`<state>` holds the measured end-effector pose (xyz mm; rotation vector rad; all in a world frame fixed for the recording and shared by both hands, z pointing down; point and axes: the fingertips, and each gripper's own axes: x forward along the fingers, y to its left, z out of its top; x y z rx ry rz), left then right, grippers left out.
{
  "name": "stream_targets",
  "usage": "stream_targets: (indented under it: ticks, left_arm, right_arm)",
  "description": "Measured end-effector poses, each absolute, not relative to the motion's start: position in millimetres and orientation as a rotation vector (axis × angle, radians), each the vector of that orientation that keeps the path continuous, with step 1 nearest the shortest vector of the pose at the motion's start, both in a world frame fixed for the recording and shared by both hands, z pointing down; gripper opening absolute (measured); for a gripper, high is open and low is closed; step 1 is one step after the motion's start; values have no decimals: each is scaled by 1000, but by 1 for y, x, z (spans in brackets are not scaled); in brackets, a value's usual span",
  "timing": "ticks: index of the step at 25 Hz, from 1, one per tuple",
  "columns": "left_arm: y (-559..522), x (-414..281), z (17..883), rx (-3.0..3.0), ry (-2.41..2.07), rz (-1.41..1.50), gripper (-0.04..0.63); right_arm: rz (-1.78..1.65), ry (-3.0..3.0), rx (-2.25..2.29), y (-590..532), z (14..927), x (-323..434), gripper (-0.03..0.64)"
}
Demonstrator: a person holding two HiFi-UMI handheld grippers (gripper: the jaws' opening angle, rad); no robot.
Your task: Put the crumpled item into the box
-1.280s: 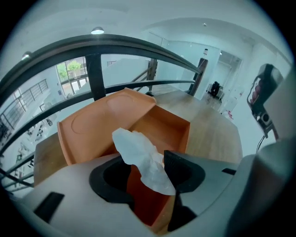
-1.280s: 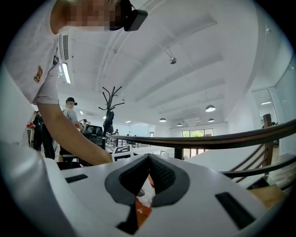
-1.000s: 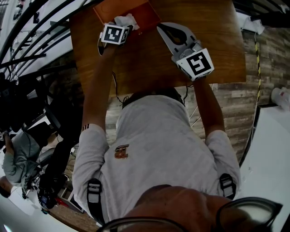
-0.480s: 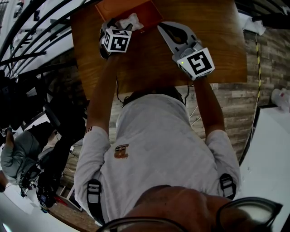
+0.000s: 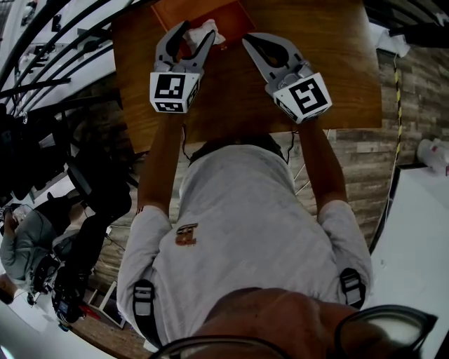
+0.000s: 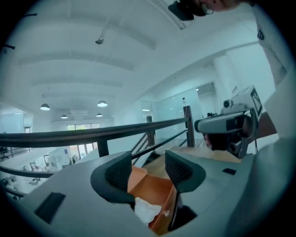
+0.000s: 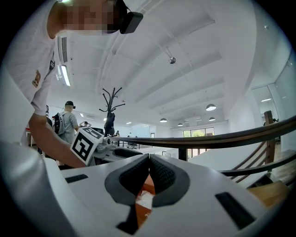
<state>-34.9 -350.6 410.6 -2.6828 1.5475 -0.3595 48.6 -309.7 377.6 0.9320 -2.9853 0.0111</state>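
A square brown wooden tabletop (image 5: 337, 77) is standing beside a dark metal railing (image 6: 92, 134), with grey wood-plank flooring (image 5: 414, 91) showing past its edge. An open orange-brown cardboard box (image 5: 226, 12) is sitting at the table's far edge, and the crumpled white paper (image 5: 208, 31) is lying inside it, against the near wall.

The left gripper (image 5: 194, 32) is hovering above the box's near side. Its jaws are standing spread after just closing a little, and nothing is sitting between them; the paper is lying below. The right gripper (image 5: 247, 41) is hanging over bare tabletop just beside the box, its jaws pressed together and empty.

The hall around is showing a white beamed ceiling with round lamps (image 6: 102, 103), a black branching coat stand (image 7: 111, 109) and a capped person with a backpack (image 7: 69, 121) standing well apart.
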Motion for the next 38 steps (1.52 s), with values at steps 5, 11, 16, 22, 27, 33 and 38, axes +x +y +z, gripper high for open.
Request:
stream_targets:
  ticks: [5, 11, 16, 22, 27, 33, 38]
  left_arm:
    - [-312, -31, 362, -2721, 1398, -73, 87]
    - [-269, -40, 329, -2744, 1273, 96, 20]
    - [-239, -49, 319, -2757, 1232, 184, 20]
    - [-211, -53, 316, -2777, 1194, 212, 20]
    - [-195, -59, 311, -2780, 1182, 241, 20]
    - [-183, -60, 307, -2778, 1155, 245, 20]
    - [-181, -63, 305, -2778, 1140, 253, 20]
  right_arm:
    - [28, -3041, 890, -296, 365, 31, 32]
    - [11, -3122, 831, -266, 338, 10, 32]
    - [-31, -3154, 772, -239, 324, -10, 32]
    - [-66, -3177, 777, -213, 314, -26, 32]
    - [-133, -3208, 820, -196, 299, -35, 32]
    - [-150, -3193, 832, -181, 299, -41, 32]
    - [-157, -3190, 850, -179, 298, -44, 31]
